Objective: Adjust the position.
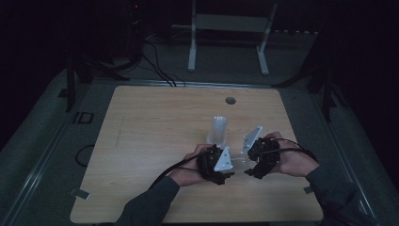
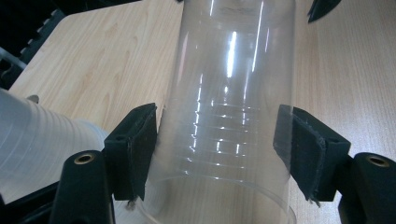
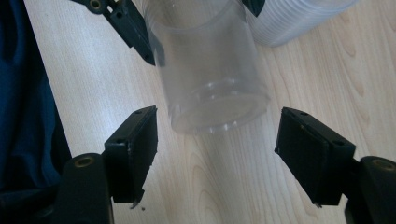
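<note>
While the hands work low over the table's near edge, these lines run from largest thing to smallest.

Table (image 1: 141,141): one wooden top; both forearms come in from its near side.

Cup stack (image 1: 218,131): one ribbed stack of nested clear cups, standing just beyond the grippers; how many cups it holds I cannot tell.

Clear cup (image 2: 229,107): one loose cup, held just above the wood between the two grippers, near the stack.

Left gripper (image 2: 219,140): clenched on the clear cup, one pad pressing each side of its wall.

Right gripper (image 3: 217,154): released; its jaws stand wide, clear of the cup's base, nothing between them.

Step in hand: seemingly a handover to the left gripper.

Doing it well: keep the left squeeze gentle, since thin plastic likely buckles; draw the right gripper straight back so its pads do not clip the base.

Count: two grippers, one loose cup, one stack, one table.
</note>
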`<state>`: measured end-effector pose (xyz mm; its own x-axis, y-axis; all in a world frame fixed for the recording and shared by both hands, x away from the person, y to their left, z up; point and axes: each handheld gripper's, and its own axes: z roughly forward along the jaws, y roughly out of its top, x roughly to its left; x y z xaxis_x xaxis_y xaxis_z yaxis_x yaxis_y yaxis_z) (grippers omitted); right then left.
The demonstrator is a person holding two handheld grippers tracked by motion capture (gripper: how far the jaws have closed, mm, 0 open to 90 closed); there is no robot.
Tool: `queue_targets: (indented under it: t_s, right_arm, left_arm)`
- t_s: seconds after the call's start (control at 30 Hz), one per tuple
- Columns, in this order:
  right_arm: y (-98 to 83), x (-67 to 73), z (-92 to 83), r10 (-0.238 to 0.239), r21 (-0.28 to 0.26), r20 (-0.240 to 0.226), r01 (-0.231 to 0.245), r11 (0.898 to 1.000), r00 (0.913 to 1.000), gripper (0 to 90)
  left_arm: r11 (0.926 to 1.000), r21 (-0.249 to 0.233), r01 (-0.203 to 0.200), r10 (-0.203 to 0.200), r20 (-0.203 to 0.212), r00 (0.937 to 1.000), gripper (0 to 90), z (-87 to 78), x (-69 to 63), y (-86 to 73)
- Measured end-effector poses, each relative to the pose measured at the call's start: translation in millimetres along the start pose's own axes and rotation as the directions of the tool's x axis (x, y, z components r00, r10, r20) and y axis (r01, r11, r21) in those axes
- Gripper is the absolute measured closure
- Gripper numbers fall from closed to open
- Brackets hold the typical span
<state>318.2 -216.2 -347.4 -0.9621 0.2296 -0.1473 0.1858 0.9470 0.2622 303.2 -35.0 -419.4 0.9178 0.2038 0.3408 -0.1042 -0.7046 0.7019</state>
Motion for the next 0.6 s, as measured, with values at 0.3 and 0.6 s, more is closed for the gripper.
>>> queue_targets:
  t_s: [0.3,0.6]
  right_arm:
    - [1.0,1.8,8.3,0.004,0.005,-0.02,-0.004,1.0,0.9998,29.4]
    - [4.9,3.8,10.8,-0.008,0.001,-0.03,0.008,1.0,0.9995,32.0]
  left_arm:
    - [0.9998,-0.02,-0.008,0.008,0.005,1.0,30.9,0.0,-2.7,2.5]
    - [0.9993,-0.035,-0.011,0.011,0.009,0.9999,30.8,-0.3,-4.5,5.0]
